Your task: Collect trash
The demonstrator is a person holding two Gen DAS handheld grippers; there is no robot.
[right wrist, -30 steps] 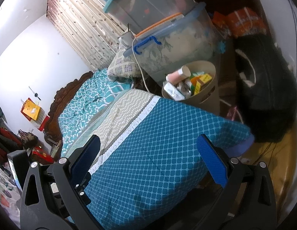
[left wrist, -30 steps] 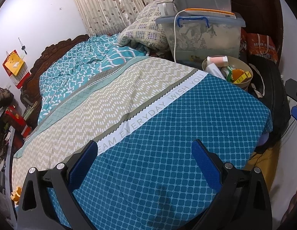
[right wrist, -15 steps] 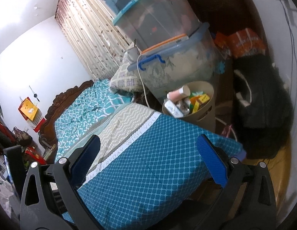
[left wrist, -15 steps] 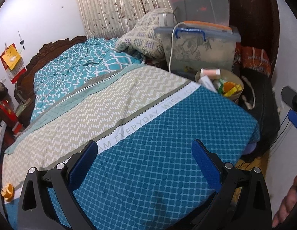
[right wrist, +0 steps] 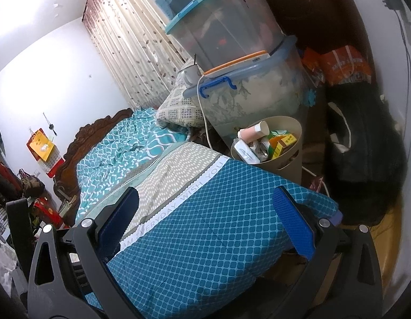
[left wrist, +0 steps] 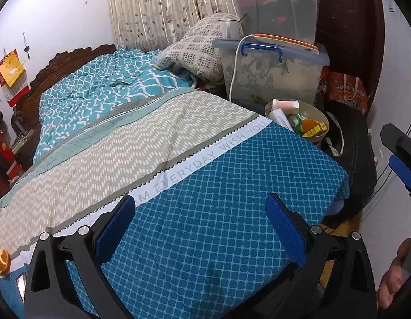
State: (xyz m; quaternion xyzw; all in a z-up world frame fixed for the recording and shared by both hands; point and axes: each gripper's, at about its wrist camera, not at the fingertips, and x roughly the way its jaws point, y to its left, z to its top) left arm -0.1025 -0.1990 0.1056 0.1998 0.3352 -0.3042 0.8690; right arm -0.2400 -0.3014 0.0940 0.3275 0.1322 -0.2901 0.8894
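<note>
Orange peel (left wrist: 1,258) is the one loose scrap you can see on the bedspread (left wrist: 205,186), lying at the near left edge where the beige chevron band meets the white lettered strip. It sits well to the left of your left gripper (left wrist: 200,223), outside and behind the left finger, so the jaws do not point at it now; you would need to swing left and pull back toward yourself. Its shape reads as a small curled piece, and its long axis is too small to judge.

Your left gripper hangs over the blue checked foot of the bed with jaws wide and nothing between them. Your right gripper (right wrist: 205,218) hangs wide and empty too, further right near the bed's corner, so the left hand looks the nearer one for the peel.

Far right, the beige waste basket (left wrist: 322,122) stands on the floor just beside the bed, below the stacked storage boxes (left wrist: 274,79), already holding wrappers and cartons.
</note>
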